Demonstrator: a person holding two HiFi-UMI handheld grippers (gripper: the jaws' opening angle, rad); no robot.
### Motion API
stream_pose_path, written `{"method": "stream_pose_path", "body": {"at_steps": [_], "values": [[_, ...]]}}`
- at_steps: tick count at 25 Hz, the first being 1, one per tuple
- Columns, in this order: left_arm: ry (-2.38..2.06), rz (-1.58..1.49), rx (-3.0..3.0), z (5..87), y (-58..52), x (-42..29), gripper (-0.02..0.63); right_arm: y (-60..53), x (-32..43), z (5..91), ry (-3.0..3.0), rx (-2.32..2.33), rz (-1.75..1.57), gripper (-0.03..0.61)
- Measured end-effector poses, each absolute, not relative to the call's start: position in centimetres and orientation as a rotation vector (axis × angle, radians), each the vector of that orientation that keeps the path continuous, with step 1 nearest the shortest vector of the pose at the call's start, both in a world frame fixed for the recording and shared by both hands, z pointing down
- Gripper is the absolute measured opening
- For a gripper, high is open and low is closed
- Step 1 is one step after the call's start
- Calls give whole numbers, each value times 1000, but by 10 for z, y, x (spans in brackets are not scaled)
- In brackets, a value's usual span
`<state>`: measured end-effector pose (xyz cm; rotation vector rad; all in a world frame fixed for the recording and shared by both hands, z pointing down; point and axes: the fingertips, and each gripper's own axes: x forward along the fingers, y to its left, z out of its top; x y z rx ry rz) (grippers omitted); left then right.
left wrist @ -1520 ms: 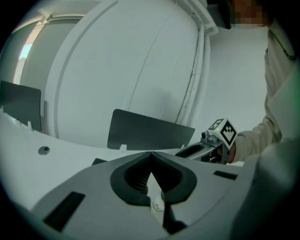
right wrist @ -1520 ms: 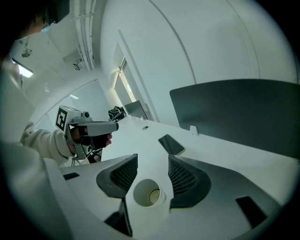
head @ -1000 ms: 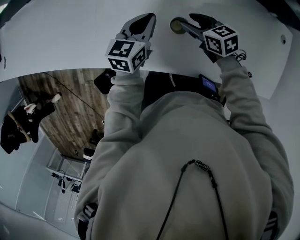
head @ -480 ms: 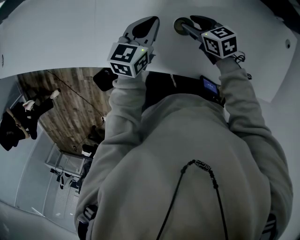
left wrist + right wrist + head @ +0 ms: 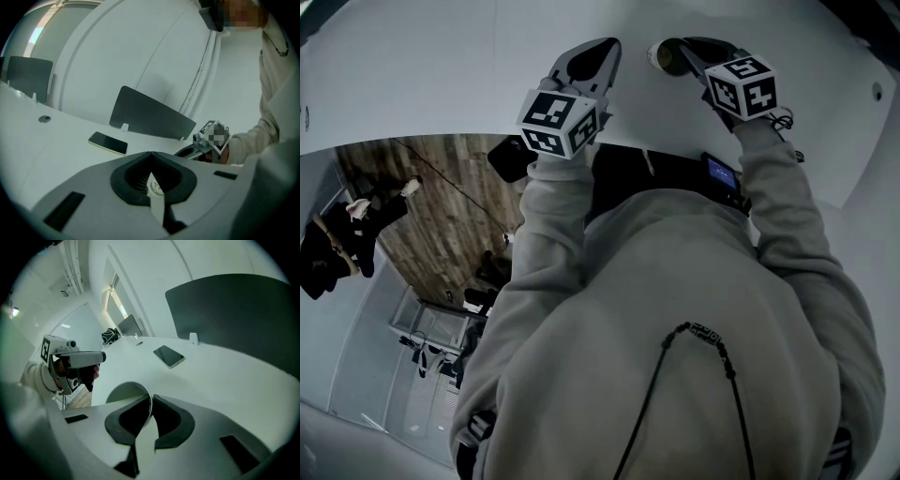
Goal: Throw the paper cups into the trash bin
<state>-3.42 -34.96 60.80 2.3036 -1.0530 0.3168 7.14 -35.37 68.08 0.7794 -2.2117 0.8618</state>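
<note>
Right tongs [image 5: 151,406]: jaws have just been closing and now clamp the near wall of the paper cup [image 5: 123,391], 1 pad inside the rim, 1 outside. Cup stands on the white surface [image 5: 225,376], not yet lifted. Left tongs [image 5: 151,164] are together, apparently empty. Judgement: grasp made, lift and carry come next. No trash bin in view.

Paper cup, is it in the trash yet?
Not yet. Done: the right gripper has just closed its jaws on the wall of the paper cup. In hand: that one cup, over the white table. Left: carrying it to the bin, which no view shows.
</note>
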Motion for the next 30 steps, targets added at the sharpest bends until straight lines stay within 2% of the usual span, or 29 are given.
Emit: {"method": "stream_pose_path", "body": {"at_steps": [9,21,30], "values": [[-1075,328,2353,593,-345,-32,-4,-360,70,654,-2259,816,799,44],[-1200,287,2546,460,-344,-71,-5,-375,52,473,-2465,946,478,44],[-1178,241,2699,388,-357,-32,-5,-384,82,386,-2555,1063,328,44]]}}
